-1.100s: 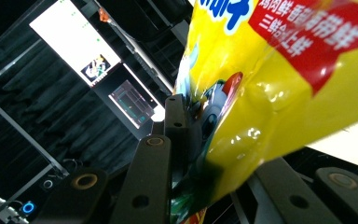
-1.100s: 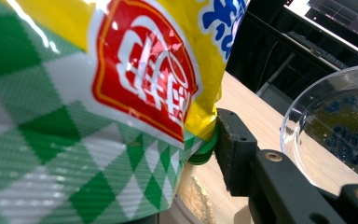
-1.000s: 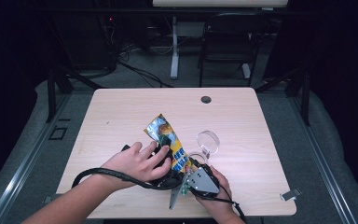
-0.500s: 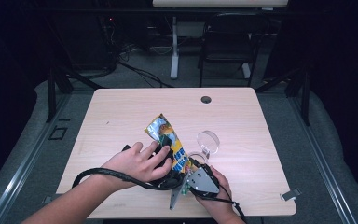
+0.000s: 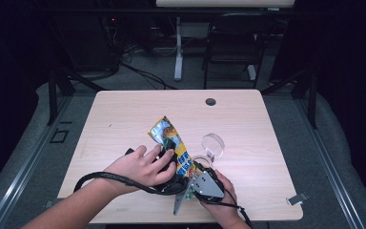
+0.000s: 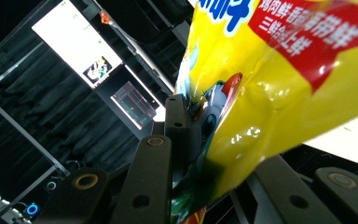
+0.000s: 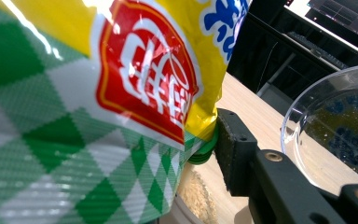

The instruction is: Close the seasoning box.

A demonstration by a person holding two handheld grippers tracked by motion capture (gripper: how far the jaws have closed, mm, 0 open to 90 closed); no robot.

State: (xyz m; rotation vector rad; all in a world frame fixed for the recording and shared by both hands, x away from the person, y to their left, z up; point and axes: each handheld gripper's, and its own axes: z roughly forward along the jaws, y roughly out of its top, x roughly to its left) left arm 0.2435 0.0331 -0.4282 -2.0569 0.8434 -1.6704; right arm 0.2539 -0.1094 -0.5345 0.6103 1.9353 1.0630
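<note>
A shiny yellow snack packet (image 5: 167, 138) with red, blue and green print stands tilted near the table's front middle. My left gripper (image 5: 170, 168), under the person's left hand, is shut on its lower part. In the left gripper view the packet (image 6: 279, 84) is pinched against a black pad (image 6: 176, 126). My right gripper (image 5: 195, 177) grips the packet's bottom corner from the right. In the right gripper view the packet (image 7: 98, 93) presses on the one visible pad (image 7: 233, 144); the other jaw is hidden behind it.
A clear round lid (image 5: 213, 144) leans just right of the packet, large in the right gripper view (image 7: 335, 126). Below the packet sits an open container of beige granules (image 7: 196, 196). A dark grommet (image 5: 210, 101) marks the table's far edge (image 5: 176, 91).
</note>
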